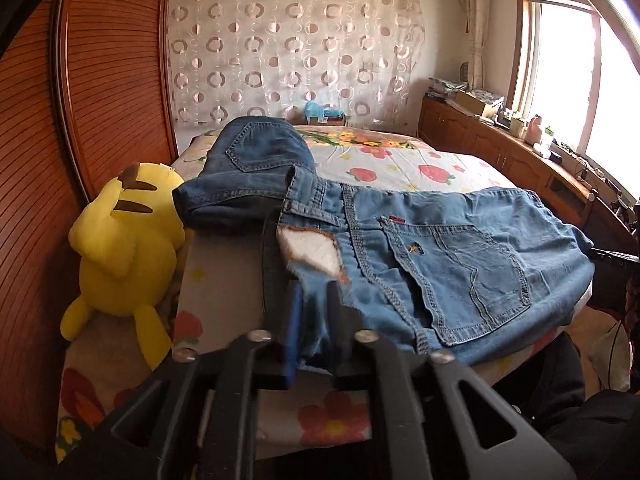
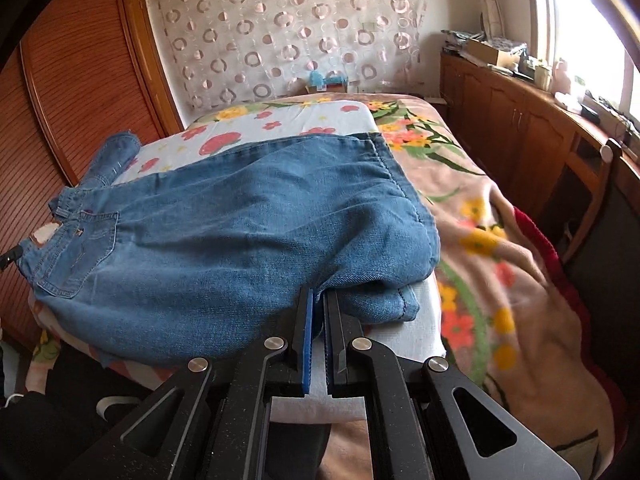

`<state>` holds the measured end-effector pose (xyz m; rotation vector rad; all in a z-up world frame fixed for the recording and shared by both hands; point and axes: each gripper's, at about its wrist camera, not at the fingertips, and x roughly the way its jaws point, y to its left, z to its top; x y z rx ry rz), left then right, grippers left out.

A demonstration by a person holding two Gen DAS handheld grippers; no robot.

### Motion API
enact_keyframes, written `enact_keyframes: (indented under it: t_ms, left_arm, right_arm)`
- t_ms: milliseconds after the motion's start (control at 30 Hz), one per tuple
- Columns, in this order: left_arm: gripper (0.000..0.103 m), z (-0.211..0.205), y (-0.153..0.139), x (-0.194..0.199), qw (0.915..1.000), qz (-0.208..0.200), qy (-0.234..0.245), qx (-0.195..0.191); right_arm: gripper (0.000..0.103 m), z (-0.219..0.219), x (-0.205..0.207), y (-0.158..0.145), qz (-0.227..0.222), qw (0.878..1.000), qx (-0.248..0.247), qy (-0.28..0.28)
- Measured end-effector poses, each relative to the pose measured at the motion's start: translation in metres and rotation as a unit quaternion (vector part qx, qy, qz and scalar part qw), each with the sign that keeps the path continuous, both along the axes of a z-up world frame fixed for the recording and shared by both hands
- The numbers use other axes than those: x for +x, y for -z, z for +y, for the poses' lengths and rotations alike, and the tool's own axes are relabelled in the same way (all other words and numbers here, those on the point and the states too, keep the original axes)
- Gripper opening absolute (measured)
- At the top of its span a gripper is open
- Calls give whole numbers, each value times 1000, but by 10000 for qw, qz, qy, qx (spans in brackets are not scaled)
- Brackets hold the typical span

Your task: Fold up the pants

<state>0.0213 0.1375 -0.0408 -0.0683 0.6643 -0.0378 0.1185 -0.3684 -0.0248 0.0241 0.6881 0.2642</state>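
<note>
Blue denim pants [image 1: 448,256] lie across the near part of the bed, back pocket up, with a white lining patch by the waistband. One leg lies bunched toward the bed's far left. My left gripper [image 1: 314,300] is shut on the waistband end of the pants. In the right wrist view the pants [image 2: 240,232] spread leftward, and my right gripper [image 2: 318,300] is shut on the denim fold at their near right edge.
A yellow plush toy [image 1: 124,248] lies on the bed's left side, against the wooden wardrobe [image 1: 80,112]. The floral bed sheet [image 1: 400,168] extends behind the pants. A pink floral blanket [image 2: 492,240] covers the bed's right side. Wooden cabinets [image 2: 520,128] line the window wall.
</note>
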Motion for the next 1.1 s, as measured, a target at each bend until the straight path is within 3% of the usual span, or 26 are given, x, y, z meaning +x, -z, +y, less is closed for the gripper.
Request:
enact_keyframes:
  t_ms: [100, 200, 300, 500, 733, 1000, 1100]
  left_arm:
    - [45, -1, -6, -3, 9999, -124, 6, -12]
    - [53, -1, -9, -5, 9997, -219, 62, -36]
    - [82, -9, -8, 1, 9996, -201, 176, -56]
    - [82, -36, -2, 23, 9985, -124, 500, -161]
    - [82, -80, 5, 43, 9961, -51, 869, -164]
    - [82, -117, 22, 57, 9920, 245, 1231, -117]
    - [82, -125, 33, 59, 9908, 421, 1282, -122]
  right_arm:
    - [3, 2, -1, -7, -80, 10000, -41, 16]
    - [3, 3, -9, -7, -158, 9998, -92, 13]
    - [4, 7, -26, 1, -201, 9997, -129, 16]
    - [5, 6, -31, 3, -167, 9998, -142, 41]
    - [24, 0, -38, -3, -266, 9992, -238, 160]
    - [26, -2, -26, 4, -155, 9994, -115, 298]
    - [37, -4, -21, 7, -113, 9993, -59, 358]
